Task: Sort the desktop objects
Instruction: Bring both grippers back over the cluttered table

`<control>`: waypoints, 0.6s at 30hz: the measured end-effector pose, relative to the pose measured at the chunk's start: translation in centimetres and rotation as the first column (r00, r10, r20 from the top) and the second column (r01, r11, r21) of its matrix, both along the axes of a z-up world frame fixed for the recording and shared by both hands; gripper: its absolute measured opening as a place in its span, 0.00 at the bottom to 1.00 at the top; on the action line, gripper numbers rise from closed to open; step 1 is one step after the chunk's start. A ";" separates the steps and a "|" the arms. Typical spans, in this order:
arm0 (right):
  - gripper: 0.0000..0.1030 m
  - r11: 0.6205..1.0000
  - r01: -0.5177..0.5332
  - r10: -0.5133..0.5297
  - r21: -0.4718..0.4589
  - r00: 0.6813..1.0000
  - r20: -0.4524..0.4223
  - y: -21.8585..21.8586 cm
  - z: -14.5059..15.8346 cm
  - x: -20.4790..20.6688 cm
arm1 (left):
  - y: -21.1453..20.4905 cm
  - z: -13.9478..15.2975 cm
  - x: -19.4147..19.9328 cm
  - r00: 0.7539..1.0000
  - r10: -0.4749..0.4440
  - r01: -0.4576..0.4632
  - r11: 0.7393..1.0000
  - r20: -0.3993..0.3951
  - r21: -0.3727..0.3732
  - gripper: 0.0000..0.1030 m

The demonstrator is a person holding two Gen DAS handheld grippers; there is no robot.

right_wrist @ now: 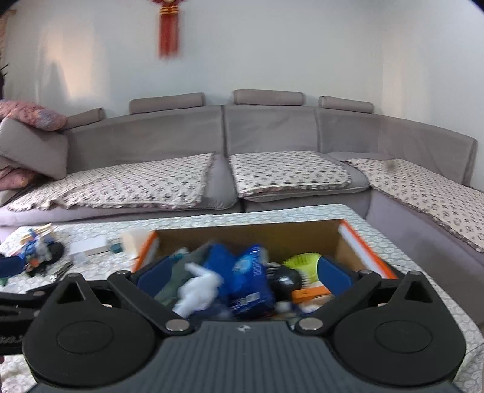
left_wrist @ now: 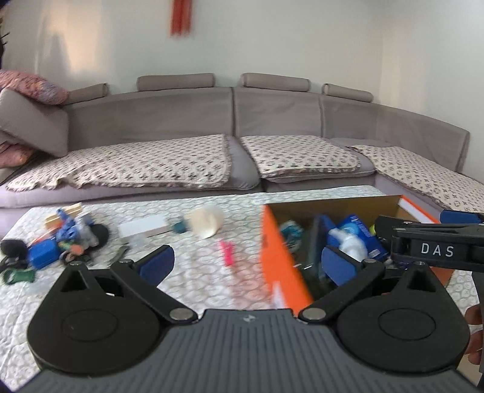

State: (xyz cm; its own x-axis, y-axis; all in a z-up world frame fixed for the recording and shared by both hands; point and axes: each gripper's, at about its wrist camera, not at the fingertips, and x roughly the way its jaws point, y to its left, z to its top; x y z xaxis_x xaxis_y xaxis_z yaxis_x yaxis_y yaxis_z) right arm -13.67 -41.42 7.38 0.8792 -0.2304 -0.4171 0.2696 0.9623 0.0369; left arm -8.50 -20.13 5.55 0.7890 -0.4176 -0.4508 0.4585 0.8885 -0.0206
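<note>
Patterned cloth covers the low table point(left_wrist: 211, 272), and both grippers hang above its near part. In the left wrist view the left gripper point(left_wrist: 245, 260) has its blue fingers wide apart with nothing between them. The right gripper point(right_wrist: 242, 272) is also spread wide and empty, above the orange box point(right_wrist: 366, 257), which already holds a blue packet point(right_wrist: 251, 272), a white soft thing point(right_wrist: 196, 287) and a green brush point(right_wrist: 302, 261). Further left on the table lie a pink marker point(left_wrist: 227, 252), a cream roll point(left_wrist: 207, 222), a white flat box point(left_wrist: 142, 228) and a blurred pile of small objects point(left_wrist: 57, 245). Behind the table stands a grey sofa point(right_wrist: 272, 130), and a red knot ornament point(right_wrist: 168, 27) hangs on the wall.
</note>
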 end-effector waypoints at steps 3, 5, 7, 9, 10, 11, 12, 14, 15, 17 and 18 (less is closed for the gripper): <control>1.00 0.999 -0.054 0.054 0.005 0.999 -0.001 2.4 0.1 0.6 | 2.2 -0.4 -0.1 1.000 0.029 -0.029 1.000 -0.001 0.005 1.00; 1.00 0.994 -0.112 0.112 0.014 0.994 0.002 4.5 -0.1 1.1 | 4.1 -0.9 -0.2 0.999 0.053 -0.053 0.999 0.001 0.008 1.00; 1.00 0.985 -0.170 0.170 0.013 0.985 0.006 6.7 -0.3 1.5 | 6.1 -1.4 -0.1 0.997 0.073 -0.073 0.997 0.003 0.011 1.00; 1.00 0.974 -0.227 0.227 0.014 0.974 0.001 9.1 -0.7 2.0 | 8.1 -2.1 0.2 0.995 0.104 -0.104 0.994 0.001 0.018 1.00; 1.00 0.968 -0.250 0.250 0.019 0.968 -0.001 9.9 -0.7 2.2 | 8.9 -2.3 0.3 0.993 0.121 -0.120 0.992 -0.001 0.022 1.00; 1.00 0.961 -0.275 0.275 0.024 0.961 -0.006 11.0 -0.9 2.6 | 9.8 -2.6 0.5 0.991 0.137 -0.137 0.990 -0.003 0.027 1.00; 1.00 0.954 -0.297 0.298 0.029 0.955 -0.011 11.9 -1.1 2.9 | 10.8 -2.9 0.6 0.988 0.157 -0.157 0.987 -0.005 0.034 1.00; 1.00 0.940 -0.339 0.340 0.034 0.940 -0.026 13.8 -1.6 3.9 | 12.5 -3.4 1.0 0.979 0.202 -0.201 0.979 -0.009 0.045 1.00; 1.00 0.934 -0.354 0.355 0.035 0.934 -0.031 14.6 -1.7 4.2 | 13.4 -3.6 1.2 0.974 0.224 -0.223 0.974 -0.015 0.046 1.00; 1.00 0.922 -0.385 0.387 0.042 0.921 -0.040 16.3 -2.0 4.9 | 15.4 -3.8 1.5 0.963 0.270 -0.269 0.962 -0.025 0.042 1.00; 1.00 0.915 -0.400 0.402 0.043 0.915 -0.044 17.0 -2.2 5.3 | 16.1 -3.9 1.6 0.957 0.289 -0.288 0.957 -0.029 0.041 1.00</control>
